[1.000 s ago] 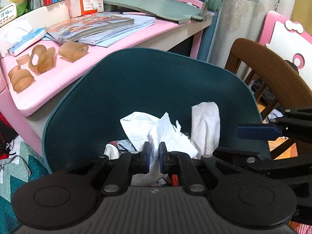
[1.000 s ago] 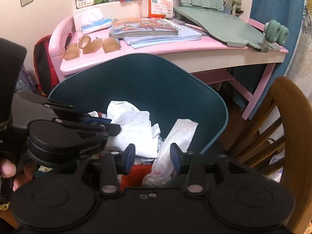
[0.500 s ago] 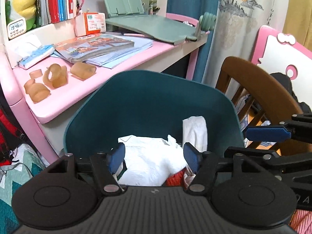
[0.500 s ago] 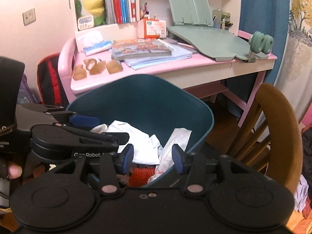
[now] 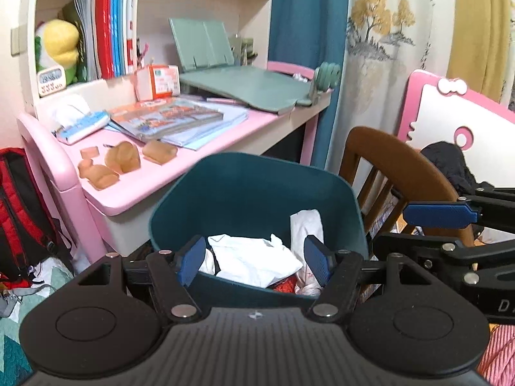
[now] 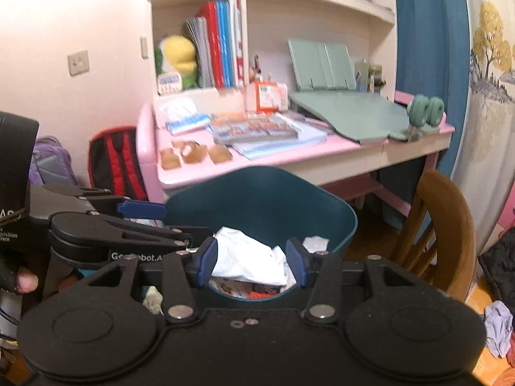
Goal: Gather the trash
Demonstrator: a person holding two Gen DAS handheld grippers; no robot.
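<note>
While both grippers hang above the bin, each camera's lower third is blocked by its own black housing. Left gripper (image 5: 256, 262): blue pads spread wide, nothing between them; jaws have just been opening. Right gripper (image 6: 252, 262): pads likewise apart and empty, jaws also just opening. In the left wrist view the right gripper enters from the right edge, cut off by the frame; in the right wrist view the left gripper enters from the left, with a fingertip of the person's hand (image 6: 24, 280) just visible below it.

Directly beyond the pads stands the teal waste bin (image 5: 254, 193); its near rim is hidden behind the gripper bodies. Inside lies crumpled white paper (image 5: 254, 259), with a second white wad (image 5: 305, 222) leaning on the far right wall. Something red-orange shows beneath the paper, too covered to identify.

Right of the bin: a brown wooden chair (image 5: 396, 160), its seat out of sight. Dark clothing hangs over its far side, outline unclear.

Behind the bin: a pink desk (image 5: 128, 193). On it are several amber translucent pieces (image 5: 124, 159), shape hard to read; a stack of books (image 5: 173, 119); an orange carton (image 5: 157, 82), print illegible; and a green tilted board (image 5: 244, 88). On the shelf, a small clock (image 5: 50, 80) with blurred digits, and a yellow plush toy (image 5: 61, 45) partly behind it. A red backpack (image 5: 19, 212) is cut off at the left edge.
</note>
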